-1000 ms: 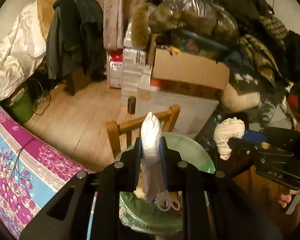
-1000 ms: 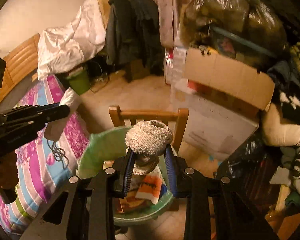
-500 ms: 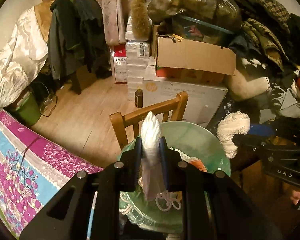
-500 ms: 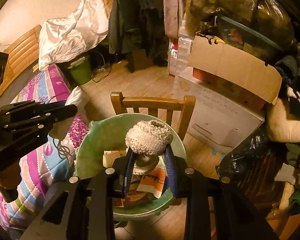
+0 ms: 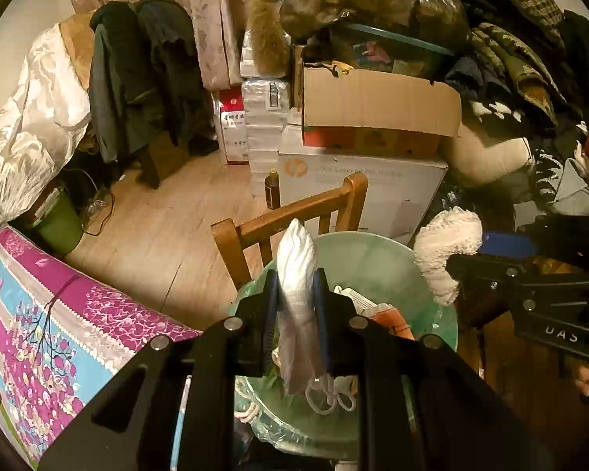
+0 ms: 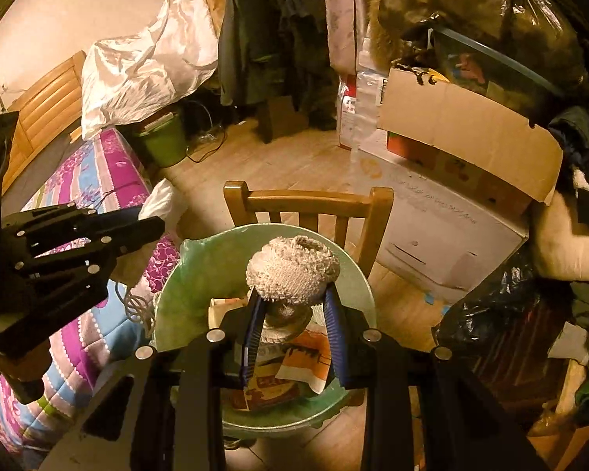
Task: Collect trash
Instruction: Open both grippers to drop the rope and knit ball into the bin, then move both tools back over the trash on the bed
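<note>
The left gripper is clamped on a white mask, held over the green-lined bin. The right gripper pinches a knitted rag above the same bin, before a chair.

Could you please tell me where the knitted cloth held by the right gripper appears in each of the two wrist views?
Left wrist view: the knitted cloth is at right of centre, sticking out of the right gripper.
Right wrist view: the cloth is at centre, between the fingers.
Shared landmark: the wooden chair back.
</note>
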### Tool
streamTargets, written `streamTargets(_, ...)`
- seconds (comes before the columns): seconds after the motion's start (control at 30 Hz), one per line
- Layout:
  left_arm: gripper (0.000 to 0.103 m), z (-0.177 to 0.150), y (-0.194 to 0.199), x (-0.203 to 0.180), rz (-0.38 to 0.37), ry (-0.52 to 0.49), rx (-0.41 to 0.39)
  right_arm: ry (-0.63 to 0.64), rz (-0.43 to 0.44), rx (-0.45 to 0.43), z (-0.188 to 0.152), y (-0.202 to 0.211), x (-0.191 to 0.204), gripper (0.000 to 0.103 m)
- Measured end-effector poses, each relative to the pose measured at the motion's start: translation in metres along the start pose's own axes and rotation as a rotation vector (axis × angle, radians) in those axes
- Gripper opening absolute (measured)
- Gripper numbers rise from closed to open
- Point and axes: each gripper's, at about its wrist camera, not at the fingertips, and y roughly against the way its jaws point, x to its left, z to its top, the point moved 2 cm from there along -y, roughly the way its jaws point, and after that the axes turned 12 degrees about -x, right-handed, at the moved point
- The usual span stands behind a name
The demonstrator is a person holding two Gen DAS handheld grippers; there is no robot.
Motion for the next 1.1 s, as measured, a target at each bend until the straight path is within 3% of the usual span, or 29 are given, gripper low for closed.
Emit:
streamTargets(0.1,0.020,-0.001,-0.003,-0.001,-0.013,0.002,0.010,-0.014,0.007,0.004,0.000,-0.005,-0.002,0.043)
streamTargets(0.13,0.035,-0.002,-0.006,0.001,-0.016,0.011,0.024,-0.025,-0.002,0.006,-0.001,-0.007,-0.004,0.044)
streamTargets(0.2,0.041,-0.003,-0.007,0.005,-0.017,0.032,0.022,-0.035,-0.012,0.006,-0.001,-0.007,-0.007,0.044)
streamTargets(0.63,0.042,-0.012,0.003,0.022,0.005,0.075,0.022,-0.034,0.019,-0.019,0.001,-0.006,0.002,0.044)
streamTargets(0.83,0.042,-0.033,0.037,0.058,0.105,0.131,-0.013,0.010,0.054,-0.062,0.006,-0.008,0.032,0.044)
streamTargets(1.1,0.042,-0.111,0.124,0.142,0.369,0.279,-0.036,0.090,0.188,-0.160,0.013,0.002,0.107,0.044)
